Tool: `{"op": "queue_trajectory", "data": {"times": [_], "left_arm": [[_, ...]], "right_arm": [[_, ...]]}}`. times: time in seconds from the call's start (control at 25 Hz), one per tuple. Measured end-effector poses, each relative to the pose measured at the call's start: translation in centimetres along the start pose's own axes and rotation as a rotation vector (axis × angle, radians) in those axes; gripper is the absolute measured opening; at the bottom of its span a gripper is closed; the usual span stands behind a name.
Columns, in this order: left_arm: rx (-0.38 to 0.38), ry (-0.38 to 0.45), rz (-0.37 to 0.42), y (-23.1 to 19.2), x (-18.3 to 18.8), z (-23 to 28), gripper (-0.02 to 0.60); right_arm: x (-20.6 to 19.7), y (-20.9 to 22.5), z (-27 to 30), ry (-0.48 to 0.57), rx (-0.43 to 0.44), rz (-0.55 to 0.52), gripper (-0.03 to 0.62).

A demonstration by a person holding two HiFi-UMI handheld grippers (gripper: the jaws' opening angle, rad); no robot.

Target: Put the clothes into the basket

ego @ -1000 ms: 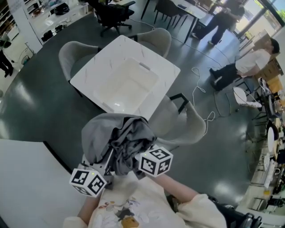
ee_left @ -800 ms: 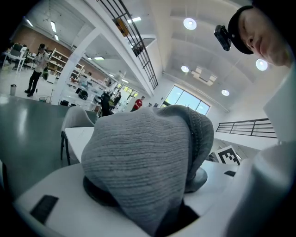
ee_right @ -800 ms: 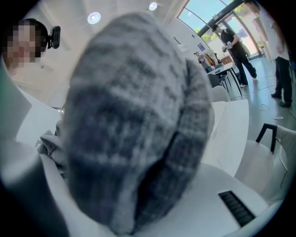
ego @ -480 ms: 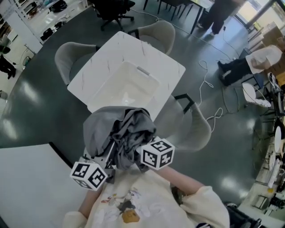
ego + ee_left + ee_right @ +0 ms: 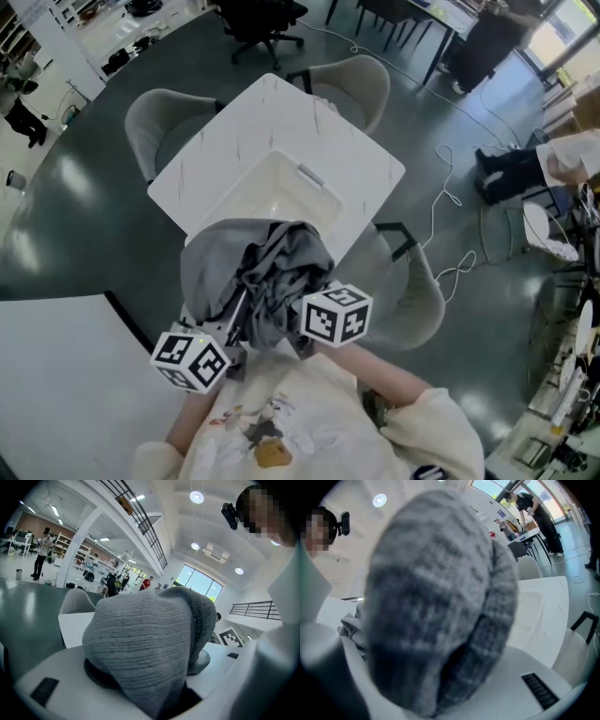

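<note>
A bundle of grey clothes (image 5: 258, 277) hangs in front of me, held up by both grippers. In the head view my left gripper (image 5: 228, 323) grips it from the lower left and my right gripper (image 5: 292, 314) from the right. Their jaws are buried in the fabric. The grey knit (image 5: 150, 639) fills the left gripper view, bunched between the jaws, and the same cloth (image 5: 436, 602) blocks most of the right gripper view. The white basket (image 5: 309, 178) stands on the white square table (image 5: 361, 150) just beyond the bundle, which overlaps its near rim. The basket (image 5: 530, 611) also shows in the right gripper view.
Grey chairs stand round the table: one at the left (image 5: 155, 122), one at the back (image 5: 364, 80), one at the near right (image 5: 412, 291). A second white tabletop (image 5: 56, 375) lies at my lower left. A cable (image 5: 450, 192) trails on the dark floor to the right.
The table and basket have come nearer in the head view, and the bundle now covers the basket's near rim. Both grippers keep their hold.
</note>
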State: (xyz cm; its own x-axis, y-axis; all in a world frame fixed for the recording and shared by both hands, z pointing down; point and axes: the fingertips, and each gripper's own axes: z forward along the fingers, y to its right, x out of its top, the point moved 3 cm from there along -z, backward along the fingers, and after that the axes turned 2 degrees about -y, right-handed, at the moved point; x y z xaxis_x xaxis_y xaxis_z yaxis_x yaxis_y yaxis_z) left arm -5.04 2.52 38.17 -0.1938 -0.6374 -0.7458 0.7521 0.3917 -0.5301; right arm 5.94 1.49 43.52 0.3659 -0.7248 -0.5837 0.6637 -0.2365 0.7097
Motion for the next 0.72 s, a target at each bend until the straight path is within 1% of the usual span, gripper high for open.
{"op": "queue_trajectory", "data": {"times": [0.2,0.32,0.4,0.52,0.72], "left_arm": [[0.047,0.051,-0.020,-0.1,1.9,1.1,0.287],[0.060,0.099,-0.012,0.0,3.3,2.5,0.287],[0.069,0.118,-0.010,-0.3,3.7,3.8,0.287],[0.098,0.115,-0.012,-1.4,3.6,5.6,0.287],[0.153,0.073,-0.037,-3.1,1.8,6.9,0.287]], "right_arm": [[2.8,0.1,1.3,-0.009,0.039,-0.020,0.066],[5.0,0.7,2.0,-0.003,0.054,-0.056,0.066],[6.2,1.5,2.6,0.000,0.054,-0.082,0.066],[6.9,3.1,4.1,-0.024,0.040,-0.115,0.066],[5.3,5.3,5.8,-0.088,0.032,-0.099,0.066]]}}
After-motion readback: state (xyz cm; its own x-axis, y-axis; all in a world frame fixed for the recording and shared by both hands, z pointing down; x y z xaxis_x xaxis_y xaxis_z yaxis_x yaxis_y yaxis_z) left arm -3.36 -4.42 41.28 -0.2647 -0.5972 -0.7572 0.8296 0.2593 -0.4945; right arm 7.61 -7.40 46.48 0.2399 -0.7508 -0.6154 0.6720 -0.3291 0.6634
